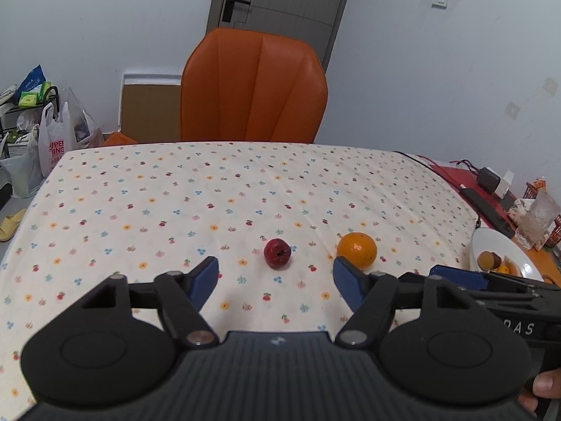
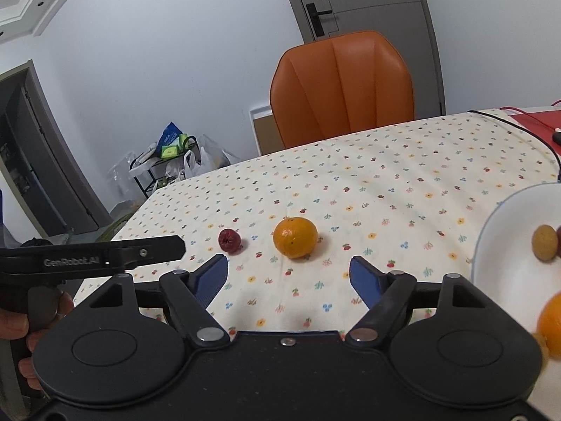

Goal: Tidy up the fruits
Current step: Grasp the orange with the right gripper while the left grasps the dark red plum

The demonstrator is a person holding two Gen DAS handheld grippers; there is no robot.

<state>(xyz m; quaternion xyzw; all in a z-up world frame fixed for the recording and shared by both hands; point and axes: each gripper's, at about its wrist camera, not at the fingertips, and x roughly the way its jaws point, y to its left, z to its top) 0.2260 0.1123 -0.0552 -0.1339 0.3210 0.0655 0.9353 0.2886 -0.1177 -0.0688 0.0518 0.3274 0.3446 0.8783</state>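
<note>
A small dark red fruit (image 1: 277, 253) and an orange (image 1: 357, 249) lie on the flowered tablecloth (image 1: 175, 210). My left gripper (image 1: 275, 273) is open and empty, just short of the red fruit, which sits between the lines of its fingers. In the right wrist view the orange (image 2: 295, 237) and the red fruit (image 2: 229, 240) lie ahead of my right gripper (image 2: 289, 273), which is open and empty. A white bowl (image 2: 505, 245) at the right holds a tan round fruit (image 2: 544, 243) and an orange fruit (image 2: 550, 322). The bowl also shows in the left wrist view (image 1: 491, 242).
An orange chair (image 1: 254, 87) stands behind the table's far edge. A red mat with a phone, cables and chargers (image 1: 487, 189) lies at the right, beside a clear glass (image 1: 538, 221). Bags and a rack (image 1: 35, 133) stand on the floor at the left.
</note>
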